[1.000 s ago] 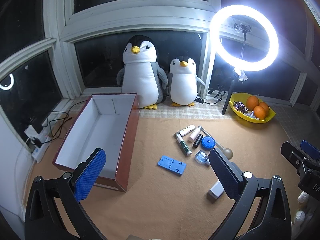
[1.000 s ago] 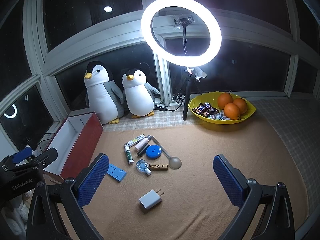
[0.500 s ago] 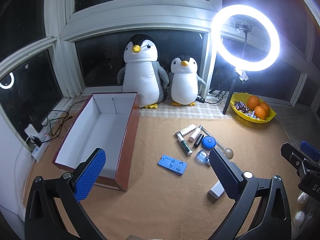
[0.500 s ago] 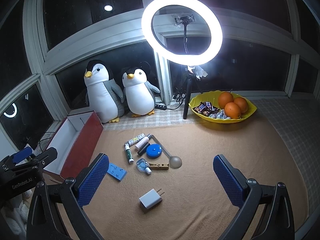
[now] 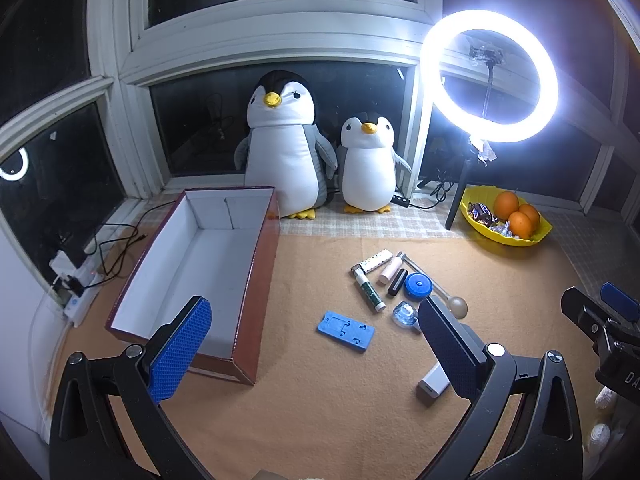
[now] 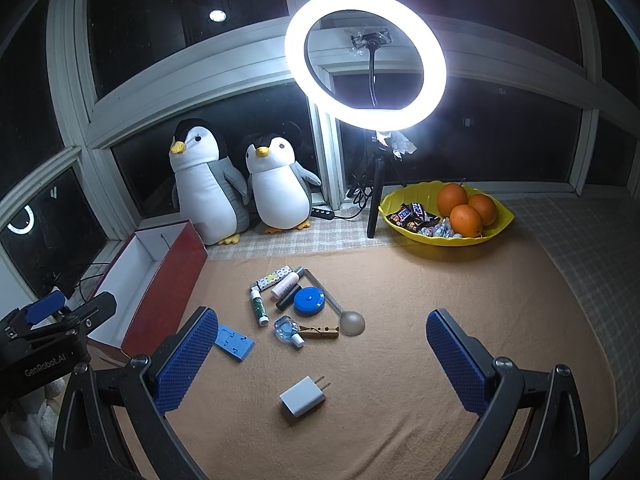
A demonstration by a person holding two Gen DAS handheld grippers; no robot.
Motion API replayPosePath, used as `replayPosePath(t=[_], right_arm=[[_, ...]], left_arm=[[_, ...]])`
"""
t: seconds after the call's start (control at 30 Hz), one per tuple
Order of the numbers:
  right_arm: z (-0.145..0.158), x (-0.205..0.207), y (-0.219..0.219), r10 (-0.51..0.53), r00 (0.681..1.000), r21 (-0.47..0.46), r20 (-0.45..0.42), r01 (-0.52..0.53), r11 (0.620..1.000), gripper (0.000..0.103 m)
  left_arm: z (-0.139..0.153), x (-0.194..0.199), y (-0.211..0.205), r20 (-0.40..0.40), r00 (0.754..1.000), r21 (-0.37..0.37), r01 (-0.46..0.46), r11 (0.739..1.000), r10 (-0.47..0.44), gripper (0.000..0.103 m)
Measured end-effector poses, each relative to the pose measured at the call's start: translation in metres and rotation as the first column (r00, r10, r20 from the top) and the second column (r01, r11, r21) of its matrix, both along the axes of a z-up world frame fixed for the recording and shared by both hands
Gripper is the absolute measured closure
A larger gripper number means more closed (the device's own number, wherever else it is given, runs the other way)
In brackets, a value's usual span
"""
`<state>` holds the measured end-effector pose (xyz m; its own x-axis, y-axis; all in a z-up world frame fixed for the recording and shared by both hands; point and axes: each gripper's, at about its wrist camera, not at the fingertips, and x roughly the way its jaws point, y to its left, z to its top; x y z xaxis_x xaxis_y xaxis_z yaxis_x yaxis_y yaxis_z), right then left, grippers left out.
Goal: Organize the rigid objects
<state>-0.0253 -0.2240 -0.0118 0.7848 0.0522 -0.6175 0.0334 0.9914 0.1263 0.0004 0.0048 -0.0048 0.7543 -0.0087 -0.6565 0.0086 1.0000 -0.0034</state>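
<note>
A red box [image 5: 256,276] with a white inside lies open on the left of the tan mat, with nothing in it. Small items lie in a cluster: a blue phone stand [image 5: 346,331], a green-capped tube [image 5: 370,292], a blue round tin [image 6: 309,301], a small glass bottle [image 6: 287,330], a wooden clothespin [image 6: 320,332], a spoon [image 6: 352,323]. A white charger plug [image 6: 302,396] lies nearest me. My left gripper [image 5: 316,350] is open above the mat by the box's near corner. Open too, my right gripper [image 6: 320,360] hovers over the charger, holding nothing.
Two plush penguins [image 5: 288,148] stand at the window. A lit ring light on a tripod [image 6: 366,56] and a yellow bowl [image 6: 448,236] of oranges and sweets are at the back right. Cables and a power strip [image 5: 76,284] lie left of the box.
Both views have shifted only slightly; nothing on the mat has moved and both grippers stay open.
</note>
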Motion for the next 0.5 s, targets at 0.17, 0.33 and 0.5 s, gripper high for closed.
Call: replayPosePath(t=[0.17, 0.33, 0.5], right_arm=[[-0.0004, -0.0005, -0.0001, 0.0, 1.0, 0.001, 0.002, 0.0, 1.0, 0.0], [-0.0009, -0.0009, 0.0004, -0.001, 1.0, 0.0, 0.002, 0.001, 1.0, 0.0], [-0.0011, -0.0009, 0.0005, -0.002, 1.0, -0.002, 0.003, 0.002, 1.0, 0.0]], left_arm=[[0.0, -0.0001, -0.0002, 0.002, 1.0, 0.003, 0.0, 1.0, 0.0, 0.0], [-0.0004, -0.0016, -0.0014, 0.009, 1.0, 0.007, 0.001, 1.0, -0.001, 0.0], [-0.001, -0.002, -0.0009, 0.009, 1.0, 0.008, 0.0, 1.0, 0.0, 0.0]])
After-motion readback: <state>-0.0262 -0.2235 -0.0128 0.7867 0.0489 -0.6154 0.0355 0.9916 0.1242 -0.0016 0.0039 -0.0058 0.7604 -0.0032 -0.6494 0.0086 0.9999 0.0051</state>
